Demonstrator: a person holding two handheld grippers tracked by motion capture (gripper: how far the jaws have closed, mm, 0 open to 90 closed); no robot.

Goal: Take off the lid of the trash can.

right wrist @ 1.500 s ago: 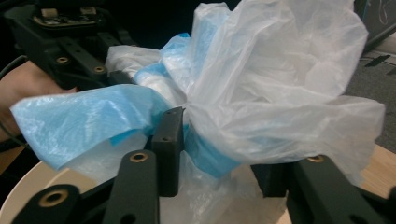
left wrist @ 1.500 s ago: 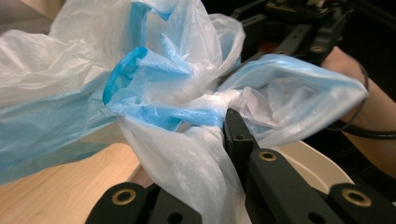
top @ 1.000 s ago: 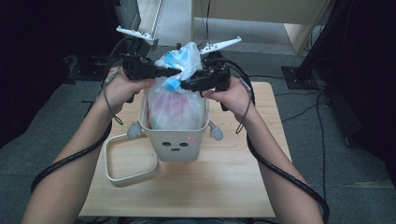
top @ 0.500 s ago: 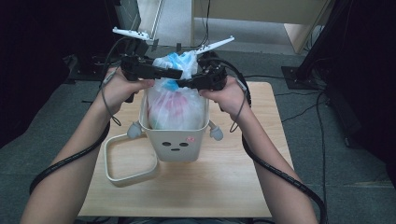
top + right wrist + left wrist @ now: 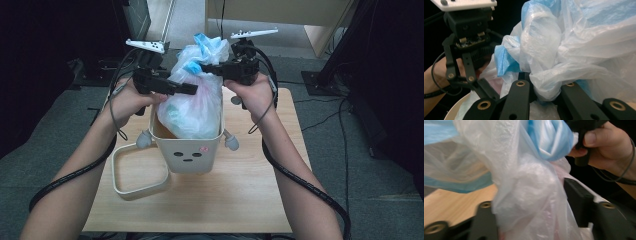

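Dark floor surrounds the tabletop [image 5: 250,200], where both grippers, left [image 5: 190,90] and right [image 5: 206,66], pinch the bag [image 5: 197,105] neck above the bin [image 5: 192,155]; next, judged: lift clear.

Left gripper [image 5: 187,90] and right gripper [image 5: 207,67]: black housings, black jaws with brass-ringed screw holes, a white three-cornered plate on top, black trailing cables. The person's forearms are bare, without sleeves.

Left gripper [image 5: 534,220] closed around a bunched white and blue plastic bag [image 5: 529,185], wooden bench [image 5: 456,200] behind, a hand [image 5: 609,147] beyond.
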